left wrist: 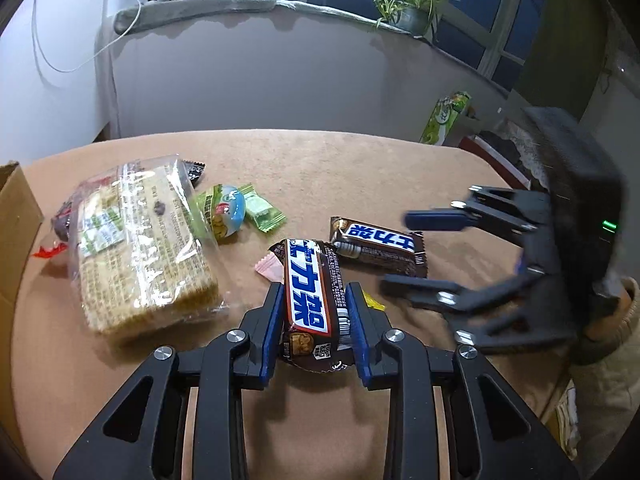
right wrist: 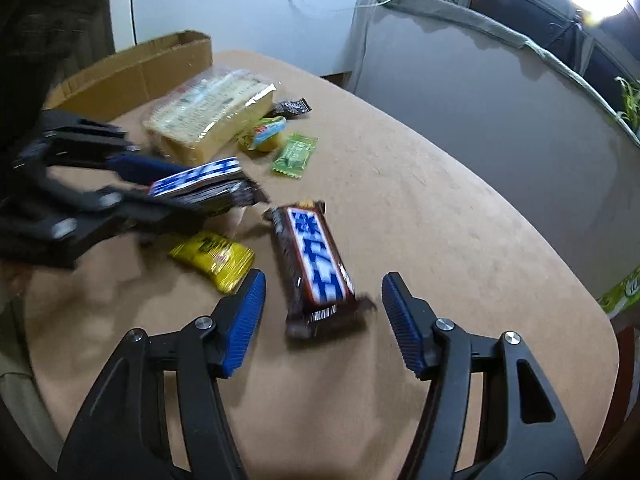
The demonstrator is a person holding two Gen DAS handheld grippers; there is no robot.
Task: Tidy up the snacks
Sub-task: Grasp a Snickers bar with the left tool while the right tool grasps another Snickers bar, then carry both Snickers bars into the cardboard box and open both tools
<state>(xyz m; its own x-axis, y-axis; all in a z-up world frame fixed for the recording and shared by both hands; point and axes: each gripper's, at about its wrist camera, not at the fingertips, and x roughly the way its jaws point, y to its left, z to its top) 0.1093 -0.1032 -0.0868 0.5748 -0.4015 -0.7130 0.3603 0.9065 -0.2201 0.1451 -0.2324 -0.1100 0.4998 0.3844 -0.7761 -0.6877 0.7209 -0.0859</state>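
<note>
My left gripper (left wrist: 314,294) is shut on a brown Snickers bar (left wrist: 310,300) with a blue and white label, held above the table; it also shows in the right wrist view (right wrist: 200,184). A second Snickers bar (right wrist: 314,268) lies on the tan table (right wrist: 440,240), between the open fingers of my right gripper (right wrist: 322,300); it also shows in the left wrist view (left wrist: 378,246). My right gripper is blurred in the left wrist view (left wrist: 400,248).
A clear bag of wafers (left wrist: 136,248), a blue-topped jelly cup (left wrist: 226,214), green candy (left wrist: 262,210), a yellow candy (right wrist: 212,258) and a dark wrapper (right wrist: 294,108) lie on the table. A cardboard box (right wrist: 132,76) stands at the left.
</note>
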